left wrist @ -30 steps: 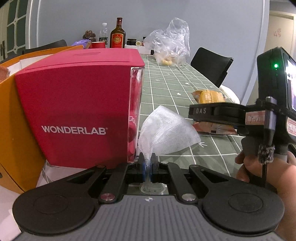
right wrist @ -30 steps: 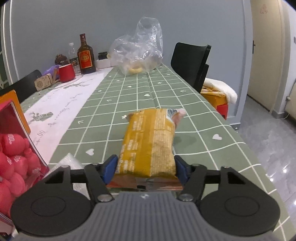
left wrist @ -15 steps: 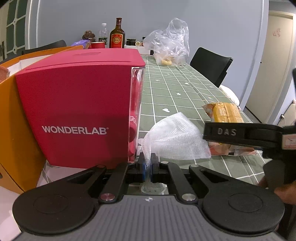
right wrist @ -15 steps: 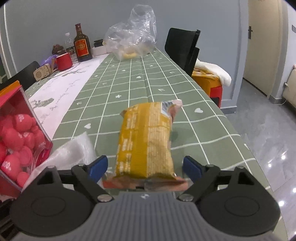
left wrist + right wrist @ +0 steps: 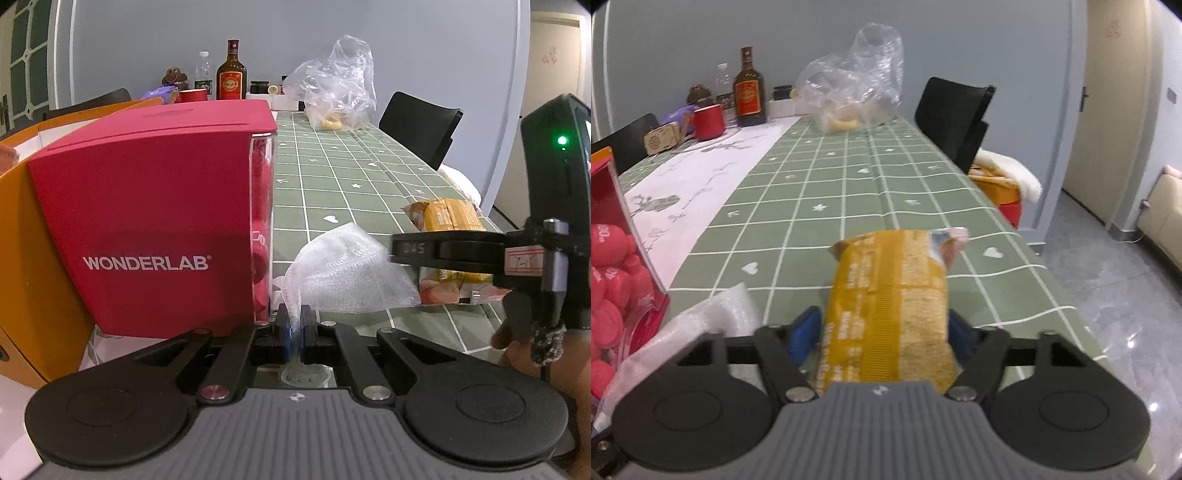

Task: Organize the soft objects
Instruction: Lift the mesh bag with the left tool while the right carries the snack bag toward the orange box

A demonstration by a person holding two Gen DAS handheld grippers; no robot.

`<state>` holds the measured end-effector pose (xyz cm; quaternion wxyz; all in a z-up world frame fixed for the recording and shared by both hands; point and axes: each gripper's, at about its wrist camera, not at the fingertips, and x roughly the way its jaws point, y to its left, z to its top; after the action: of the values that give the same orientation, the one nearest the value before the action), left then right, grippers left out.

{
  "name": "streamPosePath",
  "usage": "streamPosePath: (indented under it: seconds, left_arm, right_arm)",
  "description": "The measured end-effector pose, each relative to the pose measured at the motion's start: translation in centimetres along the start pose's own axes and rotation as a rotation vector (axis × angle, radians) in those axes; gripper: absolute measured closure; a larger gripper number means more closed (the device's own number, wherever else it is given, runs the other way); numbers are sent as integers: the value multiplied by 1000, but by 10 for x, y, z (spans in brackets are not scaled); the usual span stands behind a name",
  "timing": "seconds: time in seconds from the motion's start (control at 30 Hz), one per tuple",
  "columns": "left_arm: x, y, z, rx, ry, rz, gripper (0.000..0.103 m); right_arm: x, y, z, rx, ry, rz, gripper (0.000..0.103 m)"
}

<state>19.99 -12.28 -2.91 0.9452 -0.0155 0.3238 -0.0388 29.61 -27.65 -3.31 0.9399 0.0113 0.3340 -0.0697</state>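
My left gripper (image 5: 294, 325) is shut on the corner of a white foam mesh sleeve (image 5: 343, 269), which spreads to the right over the green checked tablecloth (image 5: 332, 184). The same mesh sleeve (image 5: 701, 325) shows at lower left in the right wrist view. A yellow snack packet (image 5: 890, 295) lies lengthwise between the blue pads of my right gripper (image 5: 886, 332). Its jaws are closing and the pads press the packet's sides. From the left wrist view, one black finger (image 5: 424, 251) of the right gripper crosses in front of the packet (image 5: 448, 218), with a hand below it.
A red WONDERLAB box (image 5: 147, 229) with red pouches behind its clear front (image 5: 613, 266) stands at left against an orange box (image 5: 22, 258). At the far end are a clear plastic bag (image 5: 849, 92), a bottle (image 5: 749, 88) and a red mug (image 5: 709, 122). A black chair (image 5: 956, 110) stands right of the table.
The right gripper's jaws spread wide around the yellow packet half a second ago and have now closed back on its sides. The left gripper and the mesh stayed put.
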Motion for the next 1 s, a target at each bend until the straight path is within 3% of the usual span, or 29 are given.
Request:
streamPosePath:
  seconds: [0.17, 0.63, 0.87, 1.0]
  left_arm:
    - [0, -5, -1, 27, -8, 19, 98]
    - [-4, 0, -2, 13, -20, 5, 99]
    - [-12, -12, -7, 101, -31, -92, 99]
    - [-25, -12, -8, 102, -99, -164, 99]
  right_arm:
    - [-3, 0, -1, -1, -13, -44, 55]
    - [-7, -27, 2, 159, 13, -55, 57]
    - [-8, -26, 2, 149, 11, -56, 57]
    - [-9, -31, 1, 172, 13, -51, 57]
